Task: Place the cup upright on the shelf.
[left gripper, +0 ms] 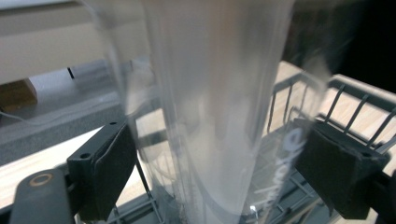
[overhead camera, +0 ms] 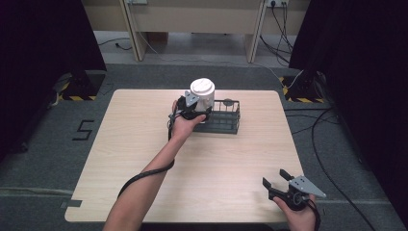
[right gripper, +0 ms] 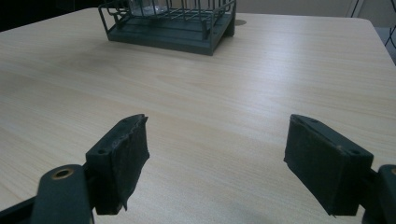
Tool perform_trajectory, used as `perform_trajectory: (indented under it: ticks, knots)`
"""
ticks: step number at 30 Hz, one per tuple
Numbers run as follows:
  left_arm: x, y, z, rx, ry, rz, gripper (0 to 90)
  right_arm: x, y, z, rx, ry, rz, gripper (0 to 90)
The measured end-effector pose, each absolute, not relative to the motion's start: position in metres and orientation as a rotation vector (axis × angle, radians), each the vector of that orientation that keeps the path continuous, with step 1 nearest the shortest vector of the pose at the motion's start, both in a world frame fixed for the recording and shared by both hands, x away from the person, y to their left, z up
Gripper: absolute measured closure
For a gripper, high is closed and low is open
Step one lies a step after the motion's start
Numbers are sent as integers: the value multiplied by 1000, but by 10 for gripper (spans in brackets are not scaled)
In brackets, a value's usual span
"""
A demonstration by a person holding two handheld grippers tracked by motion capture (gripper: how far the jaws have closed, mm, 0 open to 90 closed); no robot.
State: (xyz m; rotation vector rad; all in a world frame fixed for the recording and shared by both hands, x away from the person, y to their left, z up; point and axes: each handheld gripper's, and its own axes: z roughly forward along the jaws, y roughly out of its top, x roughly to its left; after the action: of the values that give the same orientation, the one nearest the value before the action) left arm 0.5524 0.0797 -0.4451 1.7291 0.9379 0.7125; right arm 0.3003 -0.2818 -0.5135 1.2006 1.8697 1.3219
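Observation:
A clear plastic container [overhead camera: 206, 100] with a white lid [overhead camera: 202, 88] stands upright at the left end of a dark wire basket [overhead camera: 226, 122]. My left gripper [overhead camera: 195, 109] holds it from the near side. In the left gripper view the container's translucent wall [left gripper: 210, 116] lies between the two pads, which press on its sides, and the basket's wires [left gripper: 345, 107] show behind it. My right gripper [overhead camera: 274, 176] rests open near the table's front right corner, far from the basket. In the right gripper view its jaws [right gripper: 217, 154] stand wide apart over bare wood, with the basket [right gripper: 187, 39] ahead.
The light wooden table [overhead camera: 144, 159] stretches wide around the basket. A small round mark [overhead camera: 229, 101] sits on the tabletop behind the basket. Beyond the table are grey carpet, desk legs and cables on the floor.

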Motion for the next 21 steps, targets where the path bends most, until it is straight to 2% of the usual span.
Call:
perform_trajectory:
  ticks: [7, 21]
  knots:
    - [538, 89, -439, 1713, 903, 732, 144, 301, -282, -514, 1201, 1871, 1320, 220]
    - [507, 115, -438, 1693, 880, 677, 144, 300, -282, -513, 1205, 1870, 1320, 221]
